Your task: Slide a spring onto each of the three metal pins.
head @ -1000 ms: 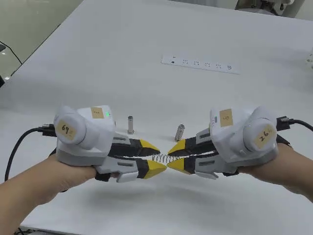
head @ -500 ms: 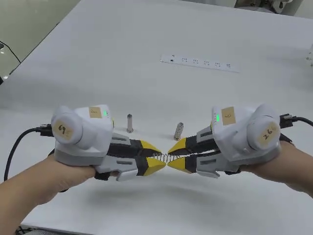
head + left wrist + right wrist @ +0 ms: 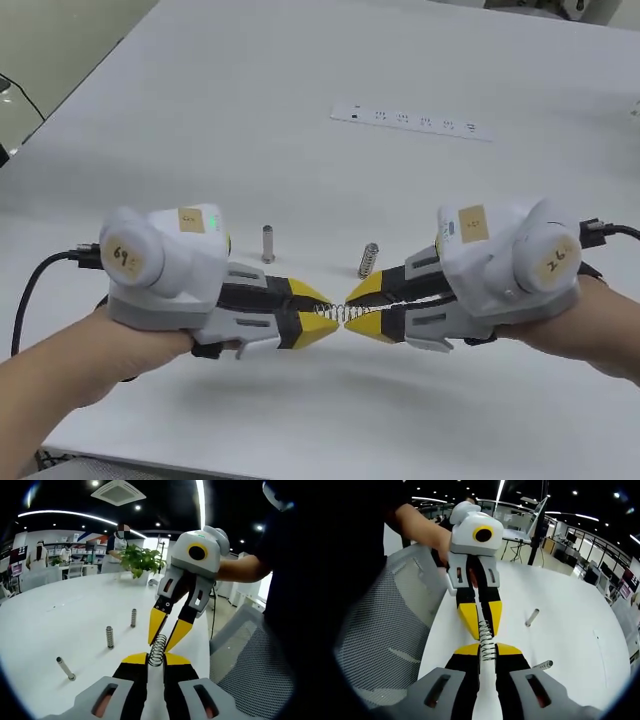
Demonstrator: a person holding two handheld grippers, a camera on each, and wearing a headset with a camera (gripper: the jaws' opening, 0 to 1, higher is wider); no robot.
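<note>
- Spring (image 3: pixel 340 312): we are holding it in the air above the surface (image 3: pixel 300 130), on our side of the bare pin (image 3: pixel 268 243) and a little to that pin's right.
- We are judging it light and springy, a thin open coil that would probably bend or flick away if squeezed at mid-length. So we are reckoning the best hold is at one end, with the other end left free to go over the bare pin.
- We are pinching it from both ends. The left gripper (image 3: pixel 156 658) is gripping one end with its jaws almost together, and the right gripper (image 3: pixel 487 650) is gripping the other end the same way. A short run of coil is showing between the tips.
- We are holding both hands low and roughly level, with the grippers pointing tip to tip, nearer to us than the bare pin.
- Past the bare pin we are seeing a loaded pin (image 3: pixel 109 636) and a second loaded pin (image 3: pixel 133 617), each wearing a coil, so we are judging the bare pin to be the last one to fill.
</note>
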